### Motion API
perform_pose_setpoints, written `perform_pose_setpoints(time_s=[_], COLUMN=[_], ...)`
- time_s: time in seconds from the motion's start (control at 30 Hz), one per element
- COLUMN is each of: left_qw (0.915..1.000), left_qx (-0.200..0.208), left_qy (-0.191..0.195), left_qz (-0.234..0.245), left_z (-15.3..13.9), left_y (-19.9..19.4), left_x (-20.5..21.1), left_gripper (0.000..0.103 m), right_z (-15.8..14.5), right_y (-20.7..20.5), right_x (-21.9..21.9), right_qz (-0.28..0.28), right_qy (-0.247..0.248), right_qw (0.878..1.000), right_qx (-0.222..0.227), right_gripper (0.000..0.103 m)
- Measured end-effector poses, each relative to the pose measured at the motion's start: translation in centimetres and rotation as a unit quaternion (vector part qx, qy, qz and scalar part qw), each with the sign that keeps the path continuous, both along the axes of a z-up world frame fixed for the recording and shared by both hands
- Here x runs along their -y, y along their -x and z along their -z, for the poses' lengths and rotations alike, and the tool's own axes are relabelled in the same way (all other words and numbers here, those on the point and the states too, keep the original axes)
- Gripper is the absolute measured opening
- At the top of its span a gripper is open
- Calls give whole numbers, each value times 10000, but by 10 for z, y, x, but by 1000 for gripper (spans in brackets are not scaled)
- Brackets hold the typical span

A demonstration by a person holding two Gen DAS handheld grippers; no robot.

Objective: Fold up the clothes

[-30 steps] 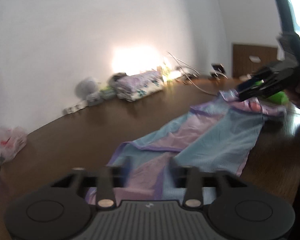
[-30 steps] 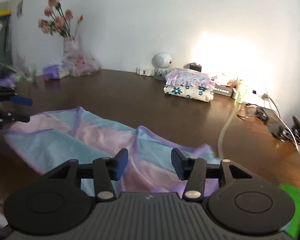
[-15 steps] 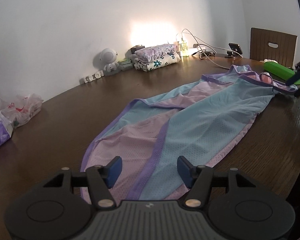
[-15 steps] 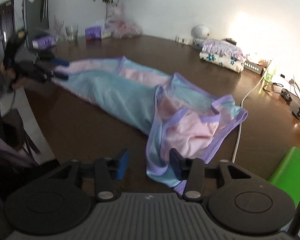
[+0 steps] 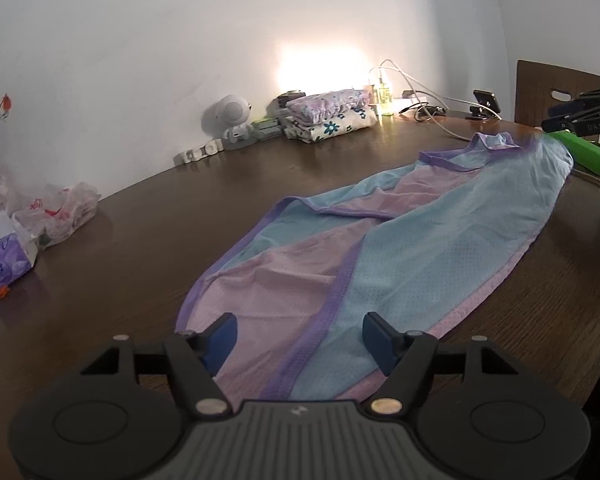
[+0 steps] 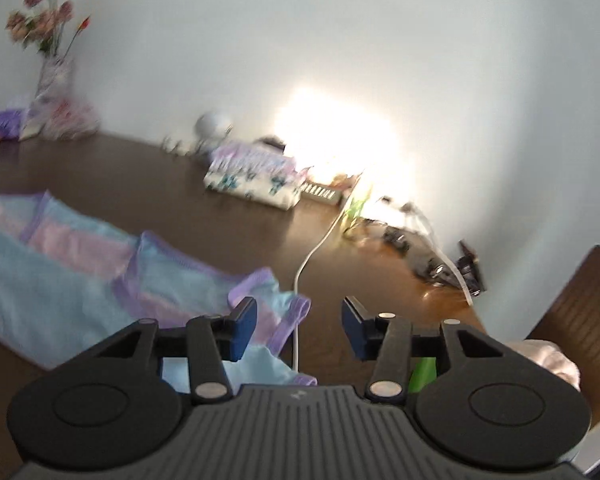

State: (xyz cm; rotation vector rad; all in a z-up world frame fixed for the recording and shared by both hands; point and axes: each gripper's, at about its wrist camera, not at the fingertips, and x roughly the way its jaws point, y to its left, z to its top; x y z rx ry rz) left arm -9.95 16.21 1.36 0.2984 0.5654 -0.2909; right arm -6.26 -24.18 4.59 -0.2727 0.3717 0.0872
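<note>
The left tool [image 5: 298,336] is spread wide, empty, above the pink-and-blue mesh garment [image 5: 400,240]. The right tool [image 6: 299,322] is likewise spread and empty, over the dark wooden bench [image 6: 140,176].

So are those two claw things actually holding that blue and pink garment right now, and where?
Nothing is held. The left gripper hovers open over the garment's near end; the right gripper is open too, its jaws apart beside the far end.

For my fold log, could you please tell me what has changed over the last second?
The garment has been spread long and flat across the table, and its bunched strap end smoothed out. The left hand-held gripper has opened wider over the hem; the right hand-held gripper, open, has swung right, off the straps. The folded stack by the wall stayed put.
</note>
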Motion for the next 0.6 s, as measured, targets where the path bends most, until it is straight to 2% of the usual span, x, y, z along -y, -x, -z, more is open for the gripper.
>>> perform_pose_setpoints(time_s=[0.07, 0.17, 0.27, 0.37, 0.5, 0.6], left_qw=[9997, 9975, 9927, 9898, 9859, 9827], left_qx=[-65, -239, -478, -599, -740, -845], left_qy=[245, 659, 1068, 1252, 1459, 1613], left_qz=[18, -87, -307, -336, -342, -346], left_z=[-4, -8, -9, -11, -13, -14], left_y=[1, -1, -6, -7, -6, -5], left_x=[-6, -18, -31, -34, -38, -40], left_gripper=[68, 69, 70, 69, 70, 69], right_z=[-1, 1, 6, 11, 19, 24], right_y=[9, 22, 32, 37, 40, 36], right_x=[0, 5, -2, -18, -35, -35], right_qz=[-42, -483, -1017, -1415, -1563, -1616], right_qy=[-317, -1001, -1074, -1002, -769, -930], right_qw=[9995, 9937, 9879, 9828, 9817, 9785], right_qx=[32, -165, -462, -640, -769, -885], right_gripper=[61, 61, 61, 61, 61, 62])
